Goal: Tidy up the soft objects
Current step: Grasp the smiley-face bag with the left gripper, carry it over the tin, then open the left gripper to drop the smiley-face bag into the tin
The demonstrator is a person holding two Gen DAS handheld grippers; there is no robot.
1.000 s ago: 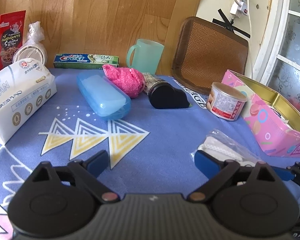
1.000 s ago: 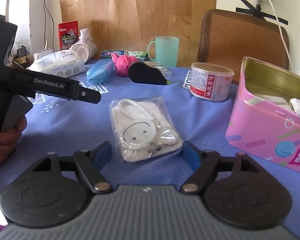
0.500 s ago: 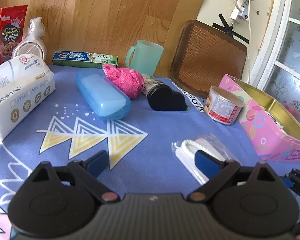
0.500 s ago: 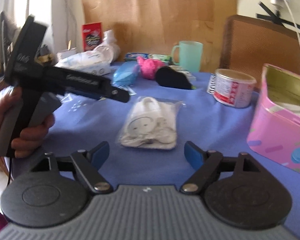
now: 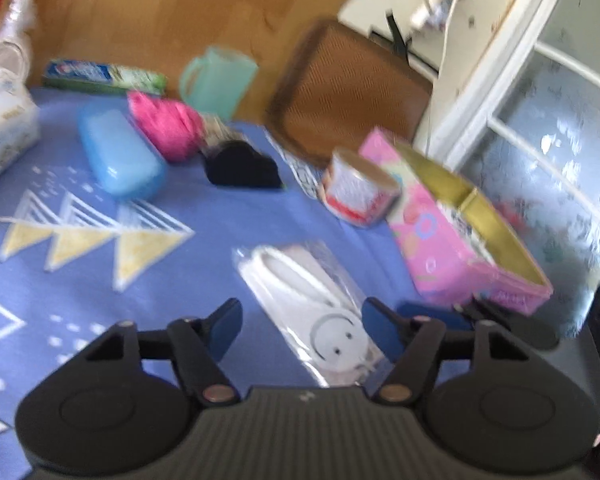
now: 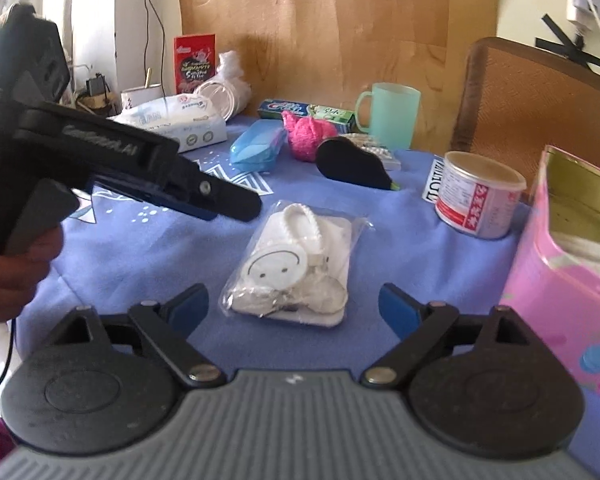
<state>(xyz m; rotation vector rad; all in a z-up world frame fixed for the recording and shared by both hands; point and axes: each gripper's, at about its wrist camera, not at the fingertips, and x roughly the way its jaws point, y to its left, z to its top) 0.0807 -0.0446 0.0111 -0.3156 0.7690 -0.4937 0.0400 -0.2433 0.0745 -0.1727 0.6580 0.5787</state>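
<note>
Far left, a hand grips the left gripper, which reaches out over the blue cloth. Its jaws are closing; seen from its own camera the smiley pouch lies between the blue pads, but they do not press it, so nothing is held. Behind it sit a tissue pack, a red packet and a bagged stack of cups.

In the middle of the cloth lies the pouch, a clear bag with a white smiley charm and a white loop, flat and untouched. It sits just ahead of the right gripper, whose jaws are opening wide, empty, one finger either side of the pouch's near end.

Further back are a blue case, a pink knit, a black pouch, a toothpaste box and a green mug.

To the right stands a tin, then the pink box, lid off, with something pale inside. A brown chair back rises behind.
</note>
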